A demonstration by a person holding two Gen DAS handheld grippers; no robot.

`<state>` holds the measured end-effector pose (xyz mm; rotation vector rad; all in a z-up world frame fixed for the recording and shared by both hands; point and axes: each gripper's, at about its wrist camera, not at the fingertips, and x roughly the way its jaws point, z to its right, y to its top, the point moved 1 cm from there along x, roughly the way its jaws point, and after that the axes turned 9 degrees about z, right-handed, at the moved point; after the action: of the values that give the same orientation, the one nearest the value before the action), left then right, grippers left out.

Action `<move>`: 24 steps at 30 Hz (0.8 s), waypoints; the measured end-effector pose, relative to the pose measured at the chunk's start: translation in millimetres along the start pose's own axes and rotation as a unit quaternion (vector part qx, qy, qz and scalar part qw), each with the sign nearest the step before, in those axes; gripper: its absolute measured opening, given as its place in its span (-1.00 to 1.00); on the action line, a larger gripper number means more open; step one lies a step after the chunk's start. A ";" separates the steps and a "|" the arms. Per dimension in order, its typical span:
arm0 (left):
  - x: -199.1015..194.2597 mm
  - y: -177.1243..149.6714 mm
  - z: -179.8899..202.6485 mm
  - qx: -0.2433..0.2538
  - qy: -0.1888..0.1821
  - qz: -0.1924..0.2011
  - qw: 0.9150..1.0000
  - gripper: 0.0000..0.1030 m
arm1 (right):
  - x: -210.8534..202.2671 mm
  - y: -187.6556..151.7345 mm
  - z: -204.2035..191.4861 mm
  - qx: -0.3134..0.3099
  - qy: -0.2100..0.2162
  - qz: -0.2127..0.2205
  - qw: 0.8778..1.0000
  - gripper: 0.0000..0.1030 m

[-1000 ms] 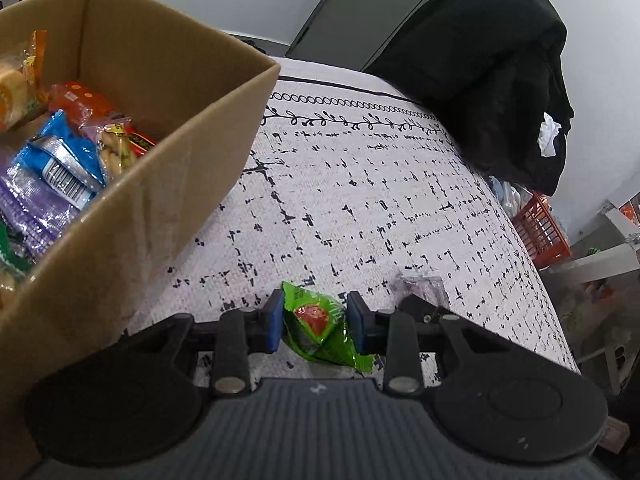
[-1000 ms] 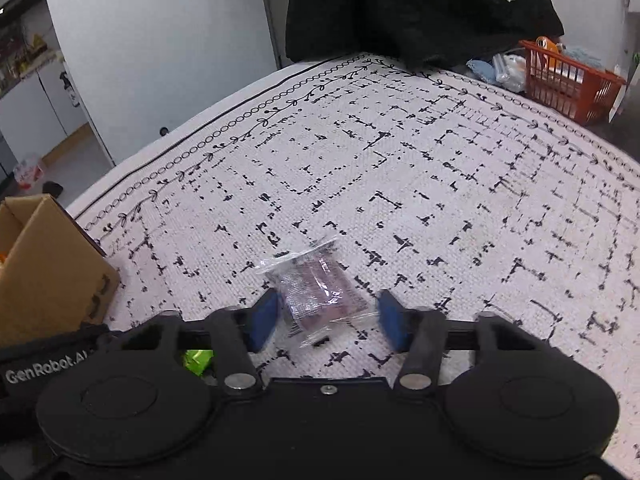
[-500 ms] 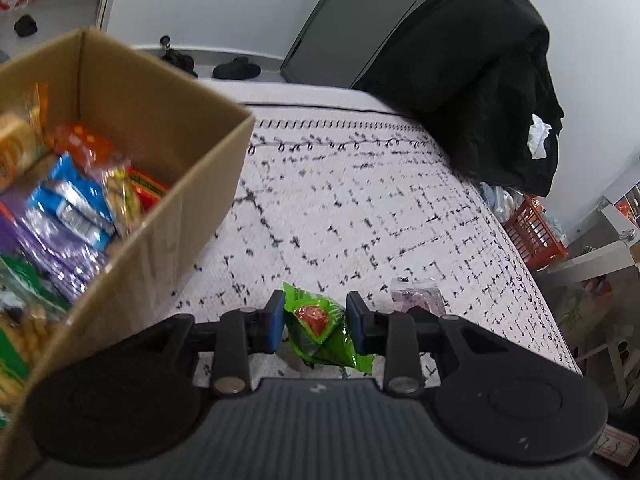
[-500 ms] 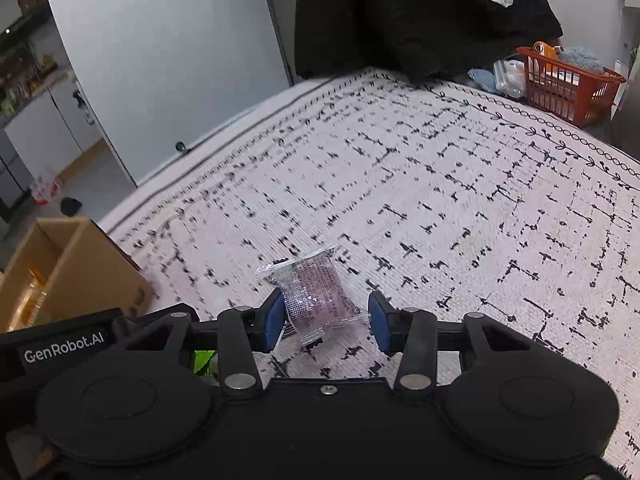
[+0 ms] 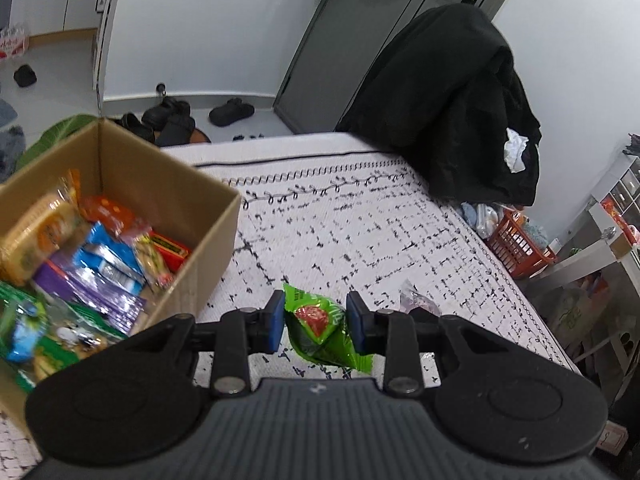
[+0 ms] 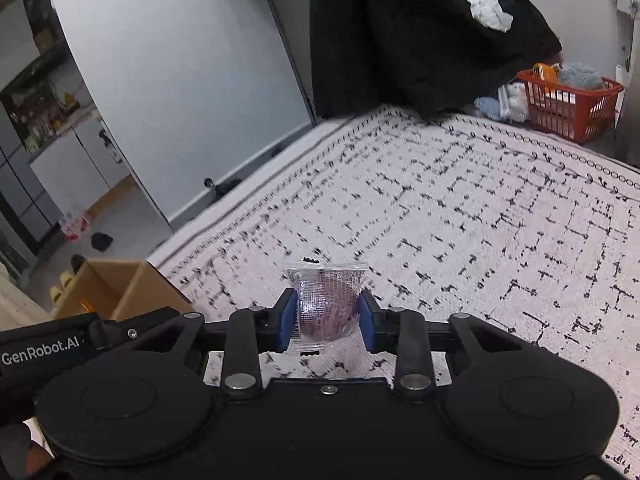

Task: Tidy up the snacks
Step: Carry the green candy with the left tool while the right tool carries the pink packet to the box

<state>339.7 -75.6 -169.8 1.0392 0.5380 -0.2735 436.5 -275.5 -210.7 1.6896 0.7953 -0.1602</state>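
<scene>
- The left gripper (image 5: 316,322) pinches a green snack packet (image 5: 322,330) above the patterned cloth (image 5: 360,232), beside the cardboard box (image 5: 192,196) of snacks.
- The right gripper (image 6: 327,320) clamps a clear purple-tinted packet (image 6: 326,304) above the cloth.

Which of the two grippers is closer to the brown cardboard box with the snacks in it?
Left. The left gripper is right beside the brown cardboard box, holding a green packet. The right gripper sits farther out.
</scene>
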 end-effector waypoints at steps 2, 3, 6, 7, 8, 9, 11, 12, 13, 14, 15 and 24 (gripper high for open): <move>-7.4 4.6 1.6 0.005 0.002 0.007 1.000 -0.39 | -5.0 2.9 -3.5 0.000 0.007 0.006 1.000 -0.38; -11.8 7.8 2.4 0.008 0.004 0.012 1.000 -0.39 | -8.0 4.3 -5.9 -0.001 0.012 0.009 1.000 -0.38; -22.8 16.4 2.5 0.012 0.010 0.026 1.000 -0.39 | -15.3 7.9 -13.4 -0.005 0.024 0.016 1.000 -0.38; -26.1 19.2 1.5 0.012 0.012 0.030 0.999 -0.39 | -18.3 8.9 -16.6 -0.009 0.029 0.018 0.999 -0.38; -28.9 21.7 0.5 0.012 0.014 0.034 0.999 -0.39 | -21.2 9.8 -19.2 -0.010 0.034 0.021 0.999 -0.38; -32.5 24.8 -1.0 0.011 0.017 0.038 0.999 -0.39 | -24.3 11.0 -21.4 -0.010 0.038 0.024 0.999 -0.38; -39.2 30.5 -4.6 0.011 0.024 0.046 0.999 -0.39 | -28.8 12.2 -25.3 -0.012 0.045 0.029 0.999 -0.38; -41.8 33.1 -6.6 0.011 0.027 0.049 0.998 -0.39 | -30.2 12.8 -28.1 -0.014 0.049 0.030 0.998 -0.38; -44.7 35.3 -8.9 0.011 0.030 0.052 0.998 -0.39 | -31.6 13.2 -30.9 -0.016 0.053 0.031 0.998 -0.38; -47.3 37.7 -10.9 0.012 0.033 0.056 0.998 -0.39 | -32.4 13.4 -33.8 -0.018 0.056 0.031 0.998 -0.38; -50.2 40.3 -13.3 0.011 0.037 0.059 0.998 -0.39 | -33.0 13.5 -37.0 -0.020 0.060 0.032 0.997 -0.38; -70.3 58.0 -32.4 0.009 0.061 0.078 0.995 -0.39 | -37.6 15.1 -65.1 -0.028 0.093 0.042 0.994 -0.37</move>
<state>297.9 -21.5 -101.3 1.1139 0.5613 -0.0772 397.0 -232.9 -160.6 1.6973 0.8577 0.0791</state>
